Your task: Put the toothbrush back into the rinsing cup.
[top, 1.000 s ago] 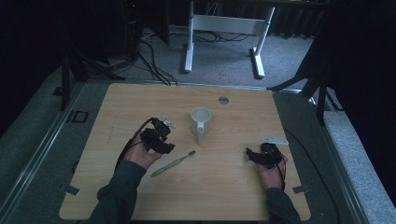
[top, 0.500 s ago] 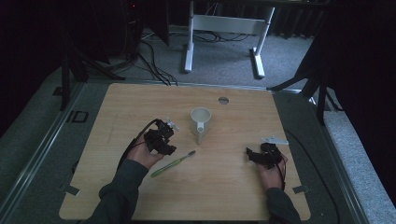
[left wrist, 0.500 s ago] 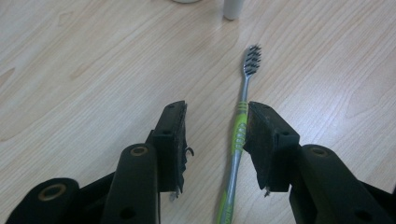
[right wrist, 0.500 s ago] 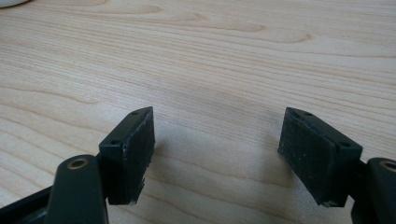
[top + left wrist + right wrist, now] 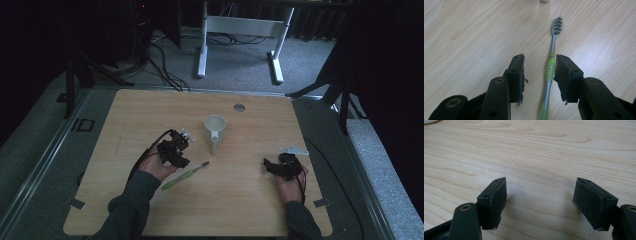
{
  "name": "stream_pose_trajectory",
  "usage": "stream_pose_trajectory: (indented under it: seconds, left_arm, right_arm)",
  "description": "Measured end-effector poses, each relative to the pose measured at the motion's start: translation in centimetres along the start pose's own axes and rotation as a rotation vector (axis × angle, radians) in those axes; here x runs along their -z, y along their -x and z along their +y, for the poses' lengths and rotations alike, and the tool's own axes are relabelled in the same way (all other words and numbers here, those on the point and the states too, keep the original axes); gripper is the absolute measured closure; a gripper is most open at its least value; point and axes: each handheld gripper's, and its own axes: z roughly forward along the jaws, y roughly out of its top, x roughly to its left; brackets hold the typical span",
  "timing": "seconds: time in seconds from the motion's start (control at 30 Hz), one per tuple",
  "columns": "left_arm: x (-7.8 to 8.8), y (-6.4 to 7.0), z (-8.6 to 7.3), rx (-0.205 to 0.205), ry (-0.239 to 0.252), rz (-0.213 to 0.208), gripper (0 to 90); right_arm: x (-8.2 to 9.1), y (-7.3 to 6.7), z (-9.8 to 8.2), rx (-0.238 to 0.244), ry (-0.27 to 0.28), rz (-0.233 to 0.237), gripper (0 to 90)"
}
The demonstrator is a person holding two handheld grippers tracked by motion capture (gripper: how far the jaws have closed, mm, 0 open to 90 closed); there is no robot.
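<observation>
A green and grey toothbrush [image 5: 186,176] lies flat on the wooden table [image 5: 150,110], bristles pointing toward the mug. My left gripper [image 5: 181,159] hovers over its handle. In the left gripper view the toothbrush [image 5: 551,67] runs between the two jaws of the left gripper [image 5: 540,58], close beside the right pad. The jaws have just been closing a little, but the pads do not press on the handle, so the gripper is open. My right gripper [image 5: 270,166] rests low at the table's right side. In its own view the right gripper [image 5: 540,185] is open over bare wood.
A white mug [image 5: 215,127] stands upright mid-table, handle toward me, just beyond the toothbrush head. A small round grommet [image 5: 239,107] sits near the far edge. Beyond the table are cables and a white desk frame [image 5: 240,30] on the floor.
My left gripper has shifted slightly to the right, over the toothbrush handle. The right gripper has not moved.
</observation>
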Motion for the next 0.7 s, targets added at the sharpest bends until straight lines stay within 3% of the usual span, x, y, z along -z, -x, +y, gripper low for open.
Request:
stream_pose_trajectory:
  seconds: [0.7]
  left_arm:
    - [-0.85, 0.05, 0.32, -0.032, -0.056, -0.015, 61.1]
  right_arm:
    - [-0.02, -0.01, 0.02, 0.003, 0.000, 0.001, 26.3]
